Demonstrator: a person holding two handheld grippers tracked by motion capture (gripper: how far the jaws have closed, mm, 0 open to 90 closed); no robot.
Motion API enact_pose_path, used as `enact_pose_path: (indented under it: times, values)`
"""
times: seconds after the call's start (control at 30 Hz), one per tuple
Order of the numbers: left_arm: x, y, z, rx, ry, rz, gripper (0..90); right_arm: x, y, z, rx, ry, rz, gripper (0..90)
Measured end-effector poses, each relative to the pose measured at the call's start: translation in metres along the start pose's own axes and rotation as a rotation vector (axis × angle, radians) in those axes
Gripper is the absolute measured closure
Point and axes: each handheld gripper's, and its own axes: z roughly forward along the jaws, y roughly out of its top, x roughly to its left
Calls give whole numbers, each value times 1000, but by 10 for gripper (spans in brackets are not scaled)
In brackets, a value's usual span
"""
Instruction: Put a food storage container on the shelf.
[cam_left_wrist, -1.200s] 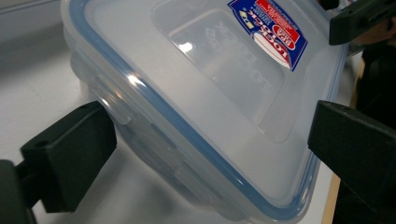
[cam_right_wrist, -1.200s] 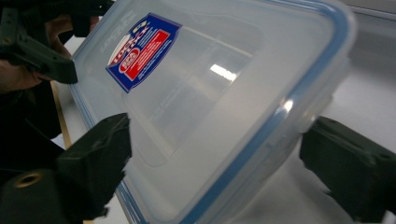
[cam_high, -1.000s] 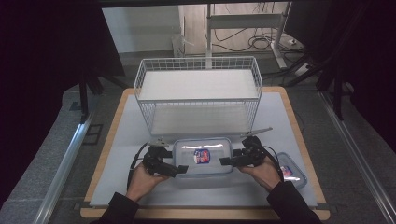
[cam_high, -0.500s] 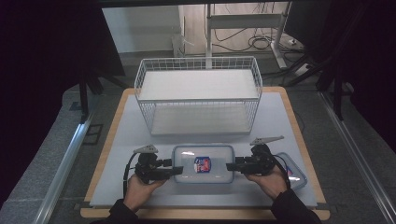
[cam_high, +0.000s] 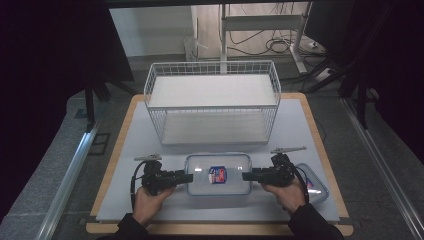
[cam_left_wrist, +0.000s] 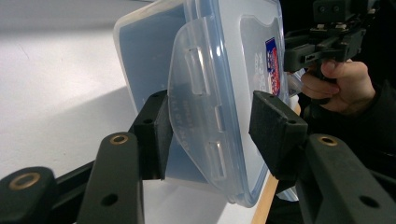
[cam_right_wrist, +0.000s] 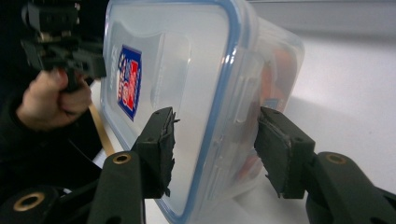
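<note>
Am bracketing lidded container — left gripper at 9 o'clock, right gripper at 3, both part-open astride latch flaps, gripping nothing; closing evenly, keeping level.

A pale grey rectangular tabletop with a light wooden edge fills the lower middle of the high view. Beyond it, in the upper middle of the frame, a light-coloured floor carries a white metal stand and a tangle of dark cables. Dark grey floor runs down both sides, crossed by a silvery metal rail at lower left and another at lower right. The upper corners are in deep shadow.
</note>
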Motion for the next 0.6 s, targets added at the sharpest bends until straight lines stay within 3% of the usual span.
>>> enact_pose_path:
  times: [0.07, 0.13, 0.33, 0.6]
  values:
    - [-2, 1, 0, 5, 8, 6, 501, -1, 0, -1, -4, 10, 28, 504]
    - [-3, 1, 1, 25, 46, 17, 490, -2, -1, -2, -8, 24, 46, 536]
    - [-6, 4, -3, 9, 79, 38, 488, 4, -2, -1, -26, 17, 8, 553]
    - [-12, 11, -9, -16, 93, 63, 496, 11, 2, -1, -57, 2, -27, 542]
